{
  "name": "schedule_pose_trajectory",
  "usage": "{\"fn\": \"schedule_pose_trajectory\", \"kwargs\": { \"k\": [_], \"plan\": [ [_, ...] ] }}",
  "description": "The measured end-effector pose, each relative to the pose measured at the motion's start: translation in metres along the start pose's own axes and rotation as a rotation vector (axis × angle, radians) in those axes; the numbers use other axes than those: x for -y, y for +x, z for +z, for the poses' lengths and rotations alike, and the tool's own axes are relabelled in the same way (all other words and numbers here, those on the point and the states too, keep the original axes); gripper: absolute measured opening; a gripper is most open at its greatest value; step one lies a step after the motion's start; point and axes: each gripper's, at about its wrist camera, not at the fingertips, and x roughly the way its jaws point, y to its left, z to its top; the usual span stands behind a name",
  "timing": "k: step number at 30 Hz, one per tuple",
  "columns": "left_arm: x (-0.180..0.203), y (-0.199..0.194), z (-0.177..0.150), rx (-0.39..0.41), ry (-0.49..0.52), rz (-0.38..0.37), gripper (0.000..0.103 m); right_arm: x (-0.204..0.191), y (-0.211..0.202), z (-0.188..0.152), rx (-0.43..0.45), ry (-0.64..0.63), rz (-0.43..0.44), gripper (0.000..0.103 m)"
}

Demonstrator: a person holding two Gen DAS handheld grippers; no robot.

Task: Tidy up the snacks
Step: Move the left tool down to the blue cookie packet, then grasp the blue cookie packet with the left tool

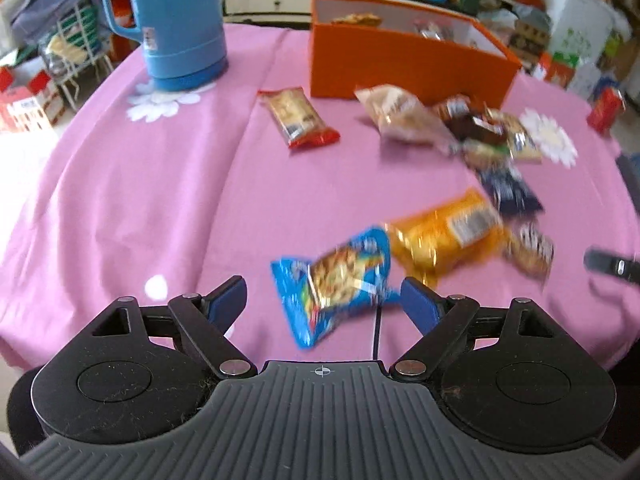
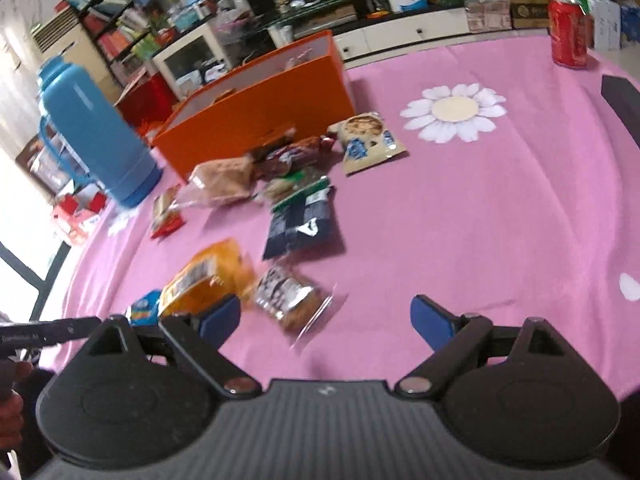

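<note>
The bench is covered by a pink cloth printed with white daisies. Toward its far side stands an open orange box with a few snack packs lying inside it, and to the left of the box stands a tall blue thermos. A red can stands upright near the far right edge. Loose snacks lie scattered in front of the box: a red-ended bar pack lies apart to the left, a pale bag and a dark brown pack lie close together near the box wall, and a cookie pack lies to their right. Nearer in lie a dark navy pack, an orange bag, a small clear pack and a blue pack. The left tongs stand spread wide with the blue pack between the tips, unpressed. The right tongs also stand wide apart, gripping nothing, the clear pack just ahead of them.
</note>
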Motion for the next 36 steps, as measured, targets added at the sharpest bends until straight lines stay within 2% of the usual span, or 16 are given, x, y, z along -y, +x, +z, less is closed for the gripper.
{"fn": "schedule_pose_trajectory", "kwargs": {
  "k": [3, 7, 13, 15, 18, 22, 23, 24, 25, 28, 31, 34, 36],
  "plan": [
    [0.009, -0.002, -0.008, 0.008, 0.066, 0.020, 0.066, -0.007, -0.001, -0.002, -0.014, -0.003, 0.017, 0.092],
    [0.018, 0.003, -0.011, 0.017, 0.237, 0.016, 0.066, -0.008, -0.005, -0.001, -0.016, -0.022, 0.024, 0.092],
    [0.023, 0.021, -0.002, 0.026, 0.602, -0.093, 0.066, -0.002, -0.010, -0.004, -0.028, -0.016, 0.002, 0.092],
    [0.022, 0.030, 0.002, 0.018, 0.705, -0.126, 0.057, 0.002, -0.009, -0.004, -0.034, -0.004, -0.008, 0.092],
    [0.021, 0.045, 0.008, -0.023, 0.835, -0.198, 0.050, 0.005, -0.008, -0.004, -0.044, 0.005, -0.020, 0.092],
    [0.023, 0.059, 0.014, -0.066, 0.910, -0.277, 0.034, 0.003, -0.005, -0.002, -0.052, -0.007, -0.033, 0.092],
    [0.023, 0.061, 0.016, -0.067, 0.903, -0.281, 0.022, 0.003, -0.004, -0.002, -0.055, -0.010, -0.035, 0.092],
    [0.022, 0.065, 0.018, -0.078, 0.872, -0.273, 0.018, 0.002, -0.002, -0.001, -0.058, -0.012, -0.036, 0.092],
    [0.020, 0.068, 0.021, -0.091, 0.823, -0.259, 0.018, 0.001, -0.001, -0.001, -0.061, -0.015, -0.038, 0.092],
    [0.011, 0.073, 0.032, -0.108, 0.587, -0.195, 0.018, -0.003, 0.006, 0.000, -0.070, -0.038, -0.042, 0.092],
    [0.006, 0.074, 0.034, -0.099, 0.370, -0.087, 0.018, -0.014, 0.017, 0.005, -0.069, -0.122, -0.039, 0.092],
    [0.010, 0.074, 0.028, -0.077, 0.238, 0.006, 0.019, -0.032, 0.030, 0.012, -0.056, -0.246, -0.032, 0.092],
    [0.010, 0.074, 0.024, -0.075, 0.164, 0.025, 0.020, -0.044, 0.040, 0.013, -0.058, -0.344, -0.033, 0.092]
  ]
}}
